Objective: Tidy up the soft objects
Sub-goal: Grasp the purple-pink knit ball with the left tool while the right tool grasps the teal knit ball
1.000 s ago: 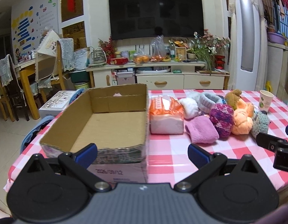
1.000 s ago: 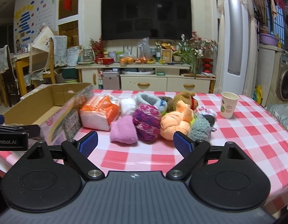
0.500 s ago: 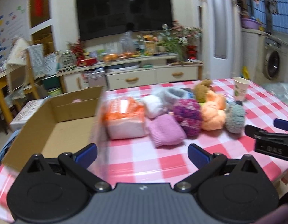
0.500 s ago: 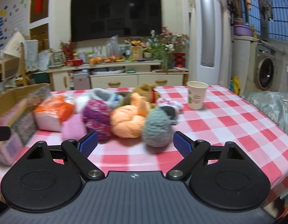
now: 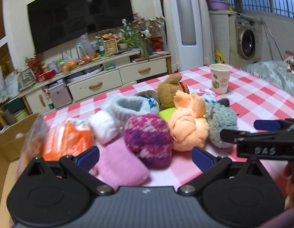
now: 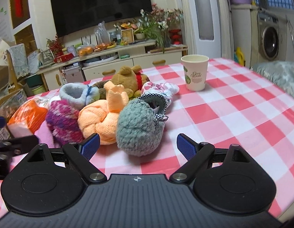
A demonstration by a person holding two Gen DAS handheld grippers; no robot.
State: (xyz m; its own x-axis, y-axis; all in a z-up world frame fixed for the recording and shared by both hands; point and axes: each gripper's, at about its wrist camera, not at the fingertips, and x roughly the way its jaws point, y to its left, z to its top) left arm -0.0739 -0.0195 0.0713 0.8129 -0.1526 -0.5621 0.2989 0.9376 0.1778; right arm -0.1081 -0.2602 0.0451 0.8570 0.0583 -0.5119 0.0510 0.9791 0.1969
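Left wrist view: the left gripper (image 5: 145,156) hangs with its jaws spread wide and nothing between them, low over the near edge of the checked table (image 5: 261,102). The pink sock (image 5: 122,163) lies right under the gap, touching the purple knitted ball (image 5: 148,138) behind it. To the left sits the orange packet (image 5: 68,142), and past it a corner of the cardboard box (image 5: 8,142), blurred. This looks like the opening step, picking a first soft thing; the pink sock seems the handiest. The next move calls for a short drop and a gentle squeeze, then a carry left to the box. The right gripper (image 5: 268,138) juts in from the right, so room on that side is tight

Right wrist view: the right gripper (image 6: 137,147) is likewise wide open and empty, lined up on the grey woolly ball (image 6: 139,127), which rests against the orange knitted bundle (image 6: 101,119). The plush bear (image 6: 127,79) sits far behind. Bare table lies to the right, with only the paper cup (image 6: 195,75) standing well apart, so a lift up and rightward should meet nothing
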